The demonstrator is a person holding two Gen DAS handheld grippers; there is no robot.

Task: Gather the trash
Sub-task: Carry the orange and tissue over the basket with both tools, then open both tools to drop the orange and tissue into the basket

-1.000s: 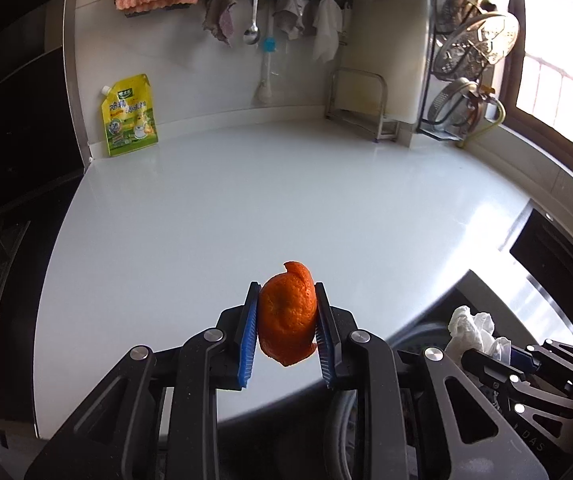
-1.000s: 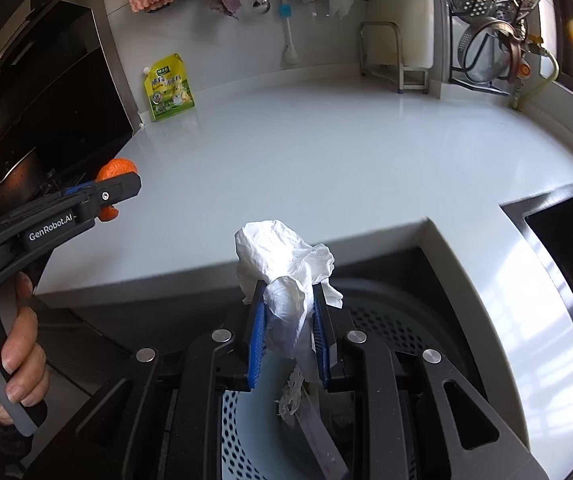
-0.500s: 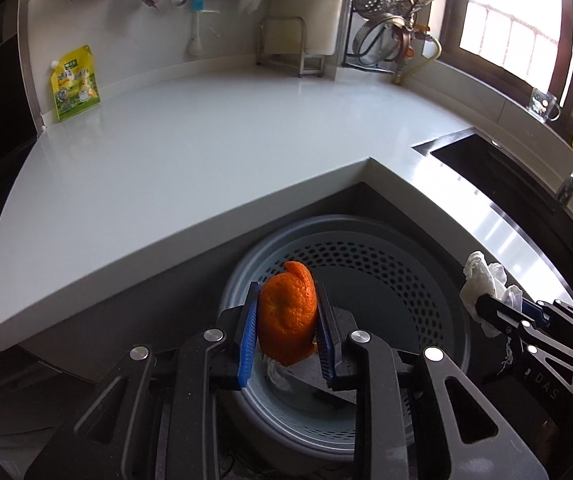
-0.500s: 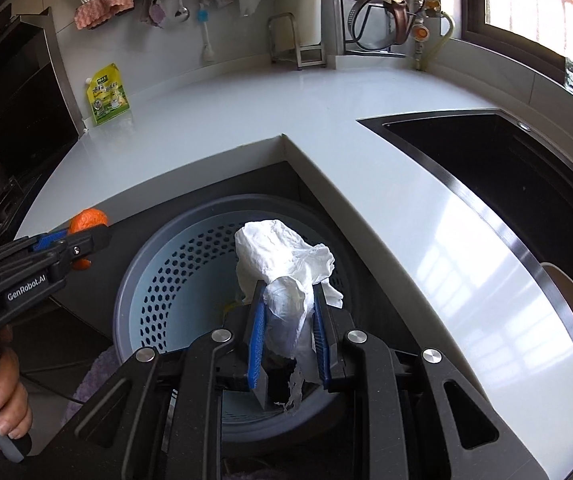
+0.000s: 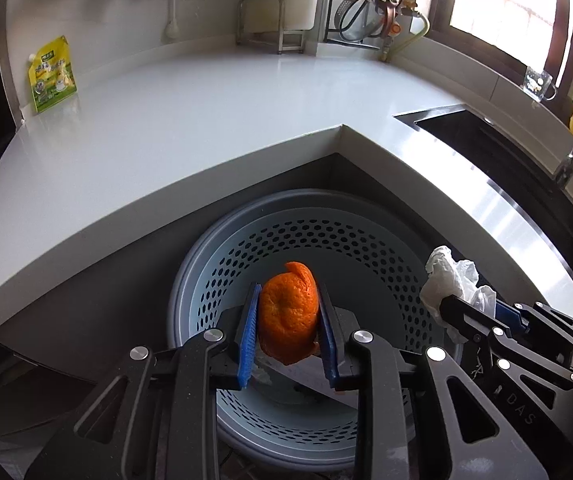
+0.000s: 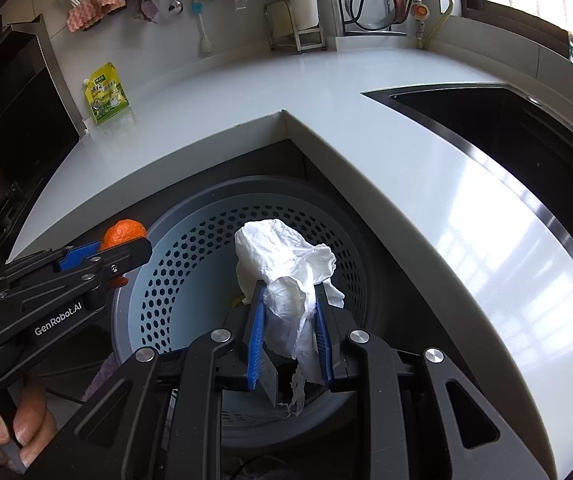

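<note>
Grey plastic bin [image 5: 190, 280], round with a perforated pale liner, sits on the floor in the inner corner of the white tabletop [image 5: 206, 120]; everything else is placed from it. Its floor is mostly hidden behind both tools, so the flat scraps lying inside cannot be identified.

Above the bin's right side, the right tool [image 6: 289, 320] is closed on a crumpled white tissue [image 6: 282, 256]: very light, soft and easily torn, with a ragged strip dangling below the pinch. It would likely flutter as it drops.

Over the bin's middle, the left tool [image 5: 288, 320] is clamped on an orange peel [image 5: 286, 312], light, curled and springy, gripped across its width. Its underside is out of sight, and damp pith might cling to a pad.
</note>
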